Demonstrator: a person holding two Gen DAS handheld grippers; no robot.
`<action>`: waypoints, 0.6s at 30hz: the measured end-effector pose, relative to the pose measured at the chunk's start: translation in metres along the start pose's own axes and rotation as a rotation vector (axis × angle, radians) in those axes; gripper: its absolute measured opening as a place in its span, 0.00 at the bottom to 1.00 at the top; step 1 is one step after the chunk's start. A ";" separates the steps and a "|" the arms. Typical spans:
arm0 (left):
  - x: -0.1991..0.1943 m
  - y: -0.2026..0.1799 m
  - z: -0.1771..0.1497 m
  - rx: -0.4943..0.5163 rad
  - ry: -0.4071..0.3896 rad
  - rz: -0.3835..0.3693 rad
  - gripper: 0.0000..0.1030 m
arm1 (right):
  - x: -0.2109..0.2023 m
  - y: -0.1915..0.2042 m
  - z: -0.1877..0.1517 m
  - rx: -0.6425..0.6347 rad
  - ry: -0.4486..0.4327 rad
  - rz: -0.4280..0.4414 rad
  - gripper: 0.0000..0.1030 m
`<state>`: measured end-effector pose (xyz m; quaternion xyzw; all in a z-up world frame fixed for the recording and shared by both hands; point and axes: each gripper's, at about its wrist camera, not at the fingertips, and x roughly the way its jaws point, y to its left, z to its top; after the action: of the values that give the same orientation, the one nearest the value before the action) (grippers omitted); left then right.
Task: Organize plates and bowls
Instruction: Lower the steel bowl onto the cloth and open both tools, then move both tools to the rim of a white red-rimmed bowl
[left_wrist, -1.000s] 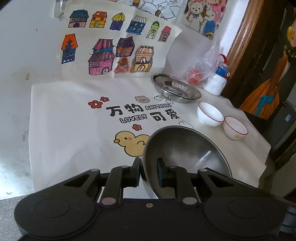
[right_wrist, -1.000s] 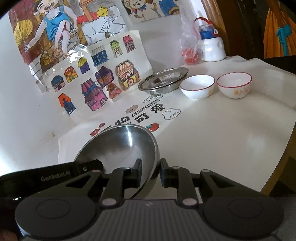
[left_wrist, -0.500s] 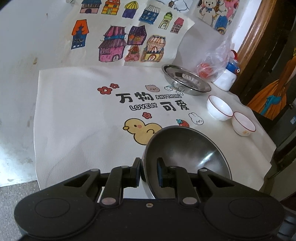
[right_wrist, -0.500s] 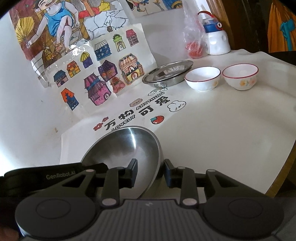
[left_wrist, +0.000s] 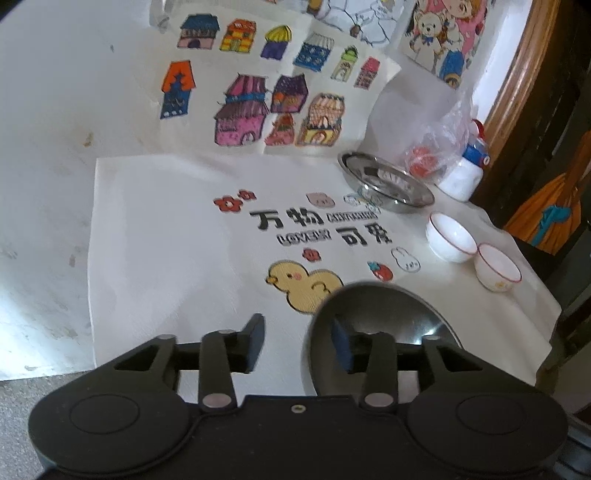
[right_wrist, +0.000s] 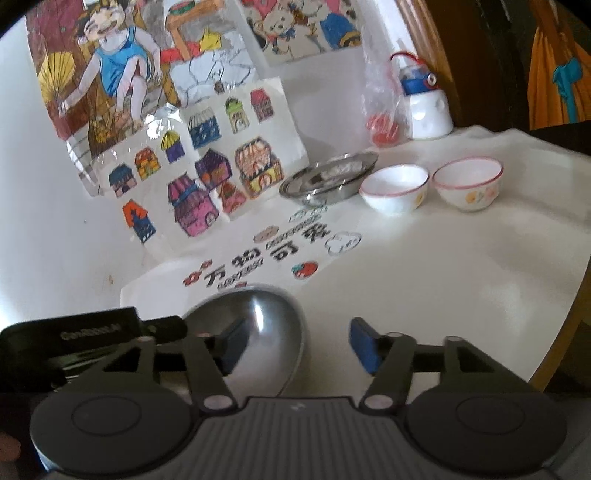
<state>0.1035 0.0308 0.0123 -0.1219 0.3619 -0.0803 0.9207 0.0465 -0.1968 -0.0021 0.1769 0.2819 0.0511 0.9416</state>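
A large steel bowl (left_wrist: 391, 314) (right_wrist: 266, 317) rests on the printed white cloth (left_wrist: 166, 240) close in front of both grippers. My left gripper (left_wrist: 298, 343) straddles its left rim, jaws opening, with neither pad touching the rim. My right gripper (right_wrist: 298, 345) straddles the bowl's right rim, jaws also opening, and its pads stand clear of the metal. At the back lies a steel plate (left_wrist: 386, 182) (right_wrist: 328, 177). To its right stand two red-rimmed white bowls (left_wrist: 450, 236) (left_wrist: 498, 267), side by side in the right wrist view (right_wrist: 395, 186) (right_wrist: 467, 181).
A clear plastic bag with something red (left_wrist: 432, 155) and a white bottle with a blue cap (left_wrist: 465, 170) stand in the back right corner. Children's drawings (left_wrist: 258, 103) lean on the wall behind. The table edge (right_wrist: 554, 350) curves round on the right.
Both grippers were shut on the steel bowl's rim. Now both have spread their jaws and let it go, and the bowl sits on the cloth.
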 end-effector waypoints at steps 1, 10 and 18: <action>-0.002 0.001 0.002 0.002 -0.011 0.003 0.55 | -0.001 -0.002 0.001 0.005 -0.015 -0.001 0.80; -0.008 -0.009 0.029 0.031 -0.095 -0.024 0.92 | -0.007 -0.039 0.015 0.022 -0.117 -0.012 1.00; 0.018 -0.041 0.061 0.070 -0.054 -0.120 0.99 | -0.009 -0.104 0.037 0.085 -0.210 -0.114 1.00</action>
<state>0.1561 -0.0022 0.0550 -0.1133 0.3259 -0.1447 0.9274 0.0589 -0.3071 -0.0062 0.2046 0.1930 -0.0333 0.9591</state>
